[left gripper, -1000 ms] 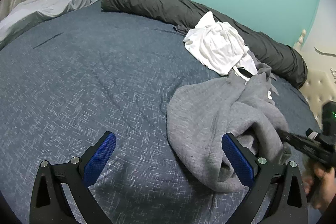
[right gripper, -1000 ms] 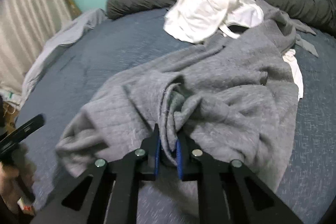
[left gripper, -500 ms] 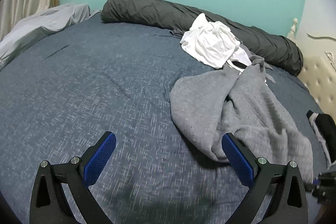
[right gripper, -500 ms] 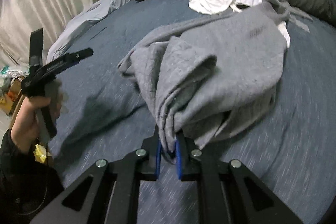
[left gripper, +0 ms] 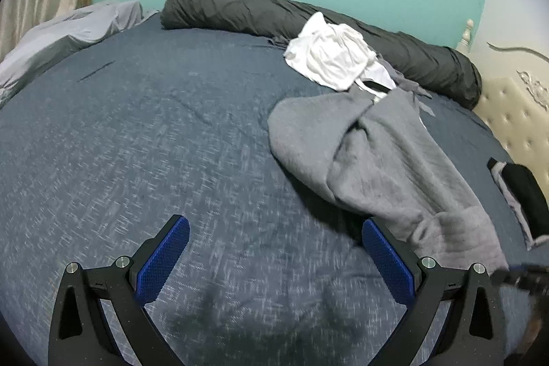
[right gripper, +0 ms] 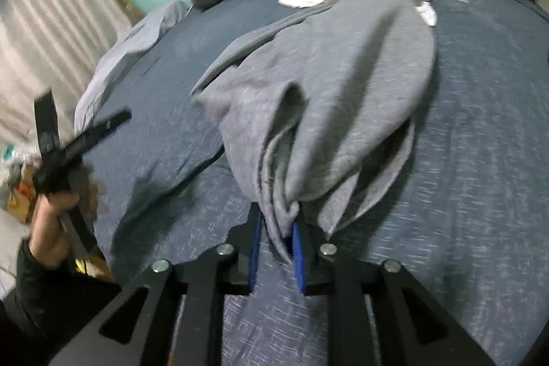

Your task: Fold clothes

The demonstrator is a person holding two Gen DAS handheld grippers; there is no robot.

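A grey sweatshirt [right gripper: 329, 91] lies bunched on the blue bedspread [left gripper: 137, 143], its far end touching a white garment [left gripper: 333, 57] beside a dark rolled duvet [left gripper: 240, 9]. The right hand-held gripper [right gripper: 276, 249] has just been opening, a fold between its jaws. Only the left view shows the left hand-held gripper [left gripper: 274, 249] spread wide, empty, and a black garment [left gripper: 525, 191].

right tongs [left gripper: 521, 276] blurred, cut off at left-wrist frame edge
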